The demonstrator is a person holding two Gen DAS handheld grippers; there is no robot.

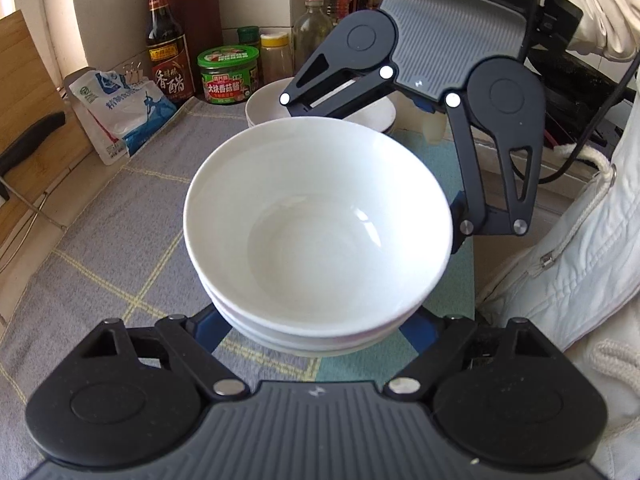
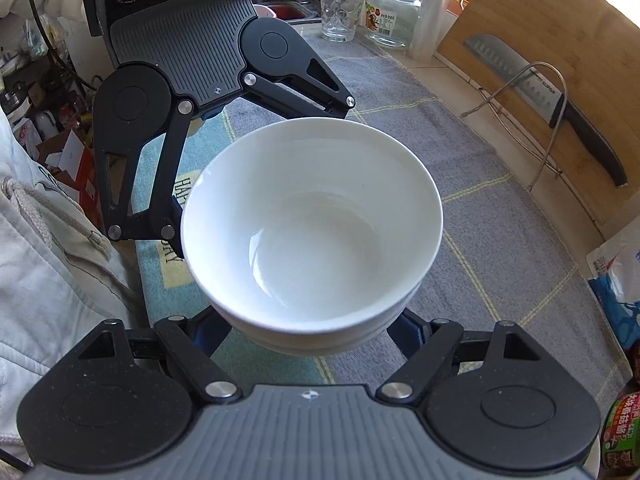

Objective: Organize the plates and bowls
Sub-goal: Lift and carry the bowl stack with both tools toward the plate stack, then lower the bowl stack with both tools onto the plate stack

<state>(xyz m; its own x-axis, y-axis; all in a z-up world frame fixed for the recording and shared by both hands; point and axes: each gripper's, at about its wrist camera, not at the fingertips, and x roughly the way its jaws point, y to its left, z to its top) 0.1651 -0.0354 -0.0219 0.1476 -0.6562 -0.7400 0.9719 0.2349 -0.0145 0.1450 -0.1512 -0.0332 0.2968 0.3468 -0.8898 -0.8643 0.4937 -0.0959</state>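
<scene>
A stack of white bowls (image 1: pixel 316 232) fills the middle of both views, and it seems to hang a little above the checked cloth (image 1: pixel 120 240). My left gripper (image 1: pixel 316 332) grips the stack's near side, its blue pads (image 1: pixel 208 328) pressed against the lower bowls. The right gripper (image 1: pixel 372 174) clasps the far side, one finger behind the rim and one at the right edge. In the right wrist view the same stack (image 2: pixel 312 232) sits between my right gripper (image 2: pixel 312 336) and the left gripper (image 2: pixel 262 172) opposite. More white dishes (image 1: pixel 264 100) stand behind the stack.
Sauce bottles (image 1: pixel 166 40), a green jar (image 1: pixel 230 74) and a plastic bag (image 1: pixel 120 112) line the back wall. A knife (image 2: pixel 560 100) rests on a wire rack against a wooden board (image 2: pixel 520 20). A glass (image 2: pixel 339 16) and a jar (image 2: pixel 394 12) stand beyond. A person's white jacket (image 1: pixel 580 240) is close by.
</scene>
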